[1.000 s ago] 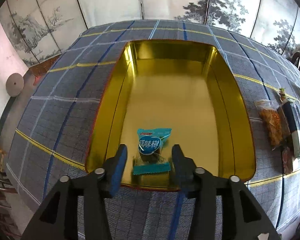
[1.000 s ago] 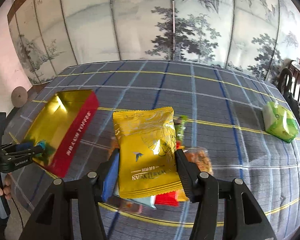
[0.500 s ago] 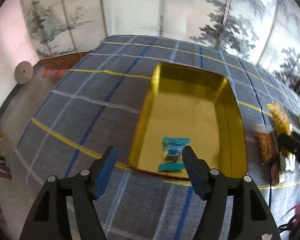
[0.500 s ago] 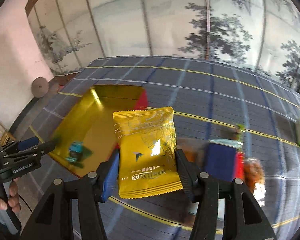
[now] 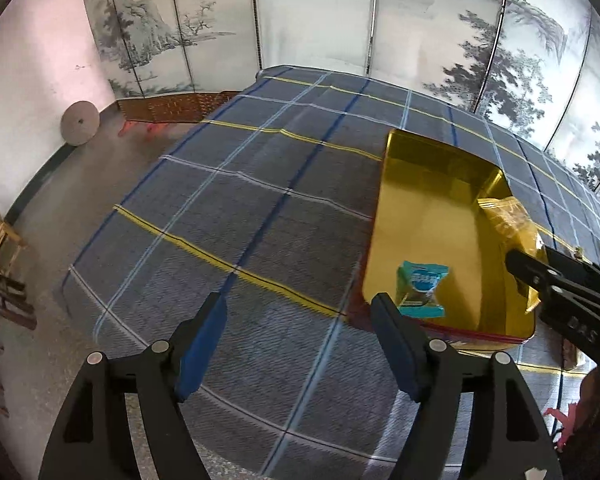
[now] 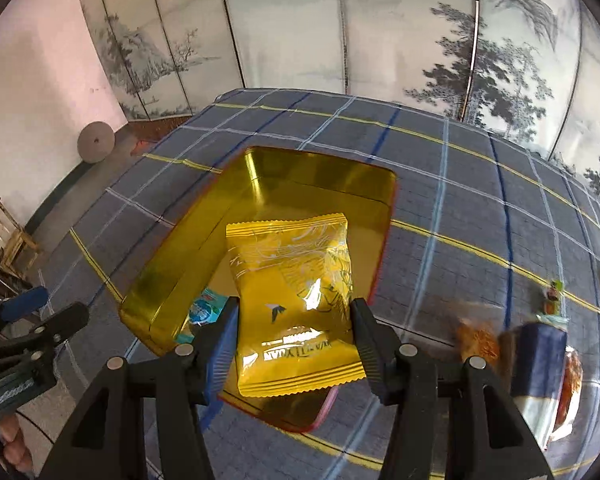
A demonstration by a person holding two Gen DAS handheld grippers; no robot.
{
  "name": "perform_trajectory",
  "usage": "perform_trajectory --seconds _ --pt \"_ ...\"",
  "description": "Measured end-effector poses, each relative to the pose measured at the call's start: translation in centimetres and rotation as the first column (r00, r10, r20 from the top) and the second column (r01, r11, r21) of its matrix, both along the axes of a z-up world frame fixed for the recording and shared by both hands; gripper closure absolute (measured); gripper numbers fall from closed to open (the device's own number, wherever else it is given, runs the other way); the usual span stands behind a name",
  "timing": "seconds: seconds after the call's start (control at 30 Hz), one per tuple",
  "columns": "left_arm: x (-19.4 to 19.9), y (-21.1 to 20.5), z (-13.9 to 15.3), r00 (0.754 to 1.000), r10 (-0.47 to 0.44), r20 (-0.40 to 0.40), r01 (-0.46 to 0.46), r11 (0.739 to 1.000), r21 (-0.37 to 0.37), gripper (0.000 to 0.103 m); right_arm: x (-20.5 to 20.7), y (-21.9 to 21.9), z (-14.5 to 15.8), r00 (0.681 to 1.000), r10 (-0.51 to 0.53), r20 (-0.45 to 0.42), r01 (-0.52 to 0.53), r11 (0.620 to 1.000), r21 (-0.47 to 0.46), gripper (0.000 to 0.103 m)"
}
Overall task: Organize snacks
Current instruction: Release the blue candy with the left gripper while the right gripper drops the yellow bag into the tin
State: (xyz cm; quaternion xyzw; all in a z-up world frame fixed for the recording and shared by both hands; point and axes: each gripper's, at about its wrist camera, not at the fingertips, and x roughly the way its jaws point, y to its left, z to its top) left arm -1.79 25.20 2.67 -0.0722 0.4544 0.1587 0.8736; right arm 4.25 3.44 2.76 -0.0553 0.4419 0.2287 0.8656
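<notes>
A gold tin box [image 5: 428, 184] [image 6: 324, 176] with a red rim stands on the plaid tablecloth. A small teal snack packet [image 5: 420, 288] [image 6: 202, 310] lies in its near end. My right gripper [image 6: 294, 334] is shut on a yellow snack bag [image 6: 296, 300] and holds it above the box; the bag also shows in the left wrist view [image 5: 512, 224]. My left gripper [image 5: 300, 336] is open and empty, above the cloth to the left of the box. It shows at the left edge of the right wrist view [image 6: 24, 320].
Several loose snacks lie on the cloth right of the box: an orange crisp bag [image 6: 478, 338], a dark blue pack [image 6: 540, 356] and a small green-topped one [image 6: 552, 300]. The table's left edge [image 5: 100, 232] drops to the floor. Folding screens stand behind.
My left gripper let go of the teal packet, opened wide and drew back left out of the box. My right gripper carried the yellow bag left from the snack pile to above the box.
</notes>
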Motion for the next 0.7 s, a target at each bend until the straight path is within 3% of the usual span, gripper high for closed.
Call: perform_trajectory --seconds 0.7 --pt "-1.0 2.2 -1.2 0.997 0.065 -0.044 -0.065 0.998 -0.013 0.03 0.2 3.2 -3.1 0.999 0.042 -0.025 -0.044 0.996 -0.079 0.047"
